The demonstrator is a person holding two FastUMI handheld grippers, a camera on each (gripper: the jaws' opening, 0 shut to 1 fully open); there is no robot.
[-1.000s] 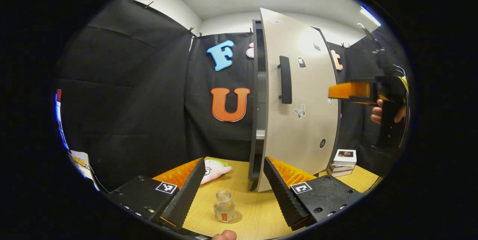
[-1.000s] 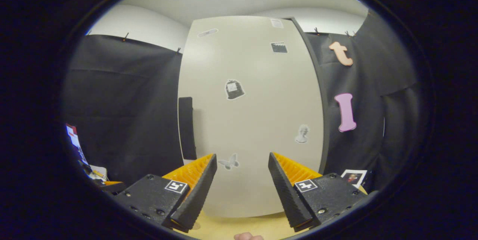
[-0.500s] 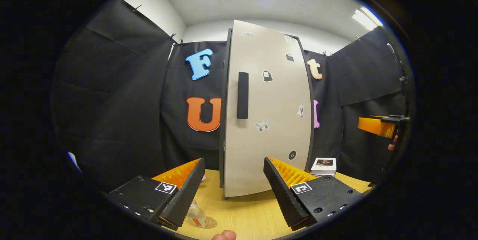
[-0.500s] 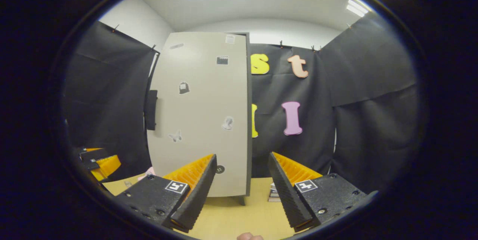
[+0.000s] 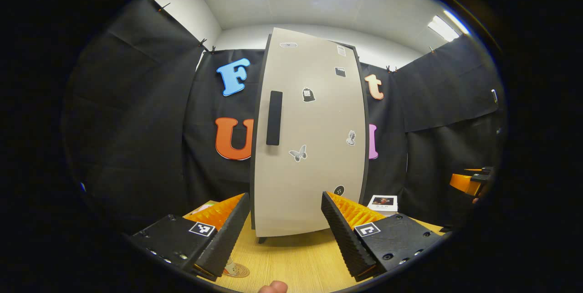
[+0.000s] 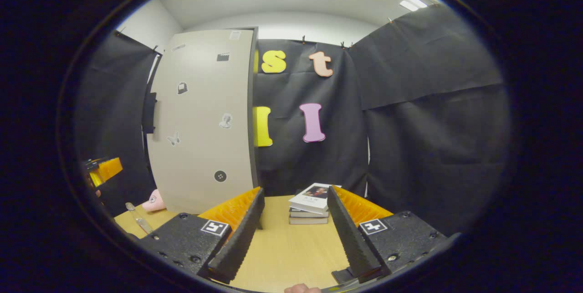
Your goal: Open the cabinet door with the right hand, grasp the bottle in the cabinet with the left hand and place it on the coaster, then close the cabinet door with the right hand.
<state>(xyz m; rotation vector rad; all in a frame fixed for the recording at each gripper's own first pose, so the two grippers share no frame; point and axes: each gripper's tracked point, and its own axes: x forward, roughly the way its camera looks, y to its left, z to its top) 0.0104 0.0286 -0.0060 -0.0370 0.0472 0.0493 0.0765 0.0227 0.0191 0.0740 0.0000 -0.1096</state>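
- the small clear glass bottle (image 5: 231, 266) stands on the round brown coaster (image 5: 238, 270) on the pale wooden table (image 5: 291, 261), at the bottom of the left gripper view, mostly hidden behind one finger of the left gripper (image 5: 285, 233).
- the bottle is below and to the left-hand side of that gripper's open gap, not between the fingers; the left gripper's fingers are spread wide apart and hold nothing.
- beyond the gap stands the tall beige cabinet door (image 5: 309, 138) with small grey stickers and a black vertical handle (image 5: 273, 118); the door sits flush in its dark frame.
- the right gripper (image 6: 295, 233) also has its fingers wide apart, empty, over bare table.
- in the right gripper view the cabinet door (image 6: 202, 120) lies to the left, and a stack of books (image 6: 310, 203) rests on the table just past the fingers.
- a pink soft toy (image 6: 154, 202) lies on the table by the cabinet's foot.
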